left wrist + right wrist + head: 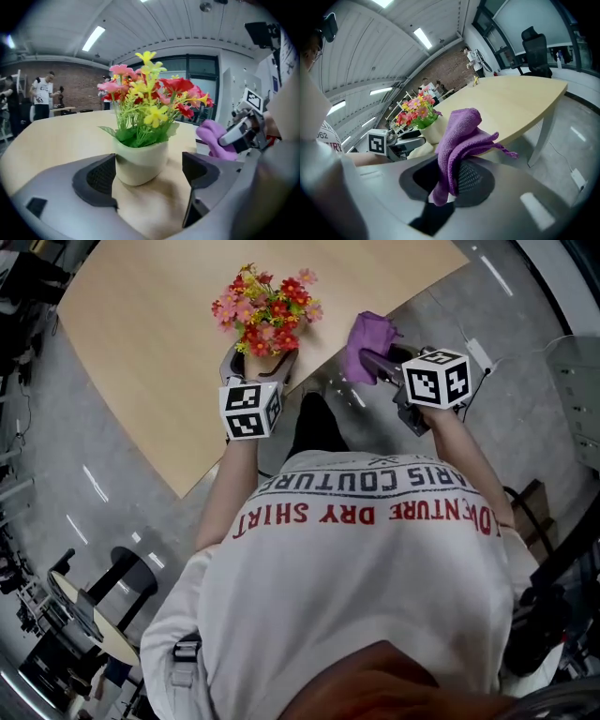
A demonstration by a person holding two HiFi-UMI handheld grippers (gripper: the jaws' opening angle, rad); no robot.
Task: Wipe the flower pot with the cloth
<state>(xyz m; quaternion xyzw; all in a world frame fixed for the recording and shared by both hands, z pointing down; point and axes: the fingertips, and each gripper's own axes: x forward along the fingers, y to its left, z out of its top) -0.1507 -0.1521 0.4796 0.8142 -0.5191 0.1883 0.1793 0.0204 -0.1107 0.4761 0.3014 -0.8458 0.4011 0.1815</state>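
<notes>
A cream flower pot with red, pink and yellow flowers stands near the edge of the wooden table. My left gripper has its jaws around the pot. The left pad lies against the pot's side, and a strip of table shows between the pot and the right pad. My right gripper is shut on a folded purple cloth, held up off the table to the right of the pot. The cloth hangs just beyond the table edge in the head view.
The table stretches away behind the pot with a bare top. A black office chair stands at its far end. People stand far off by a brick wall. Grey floor and a black stool lie beside me.
</notes>
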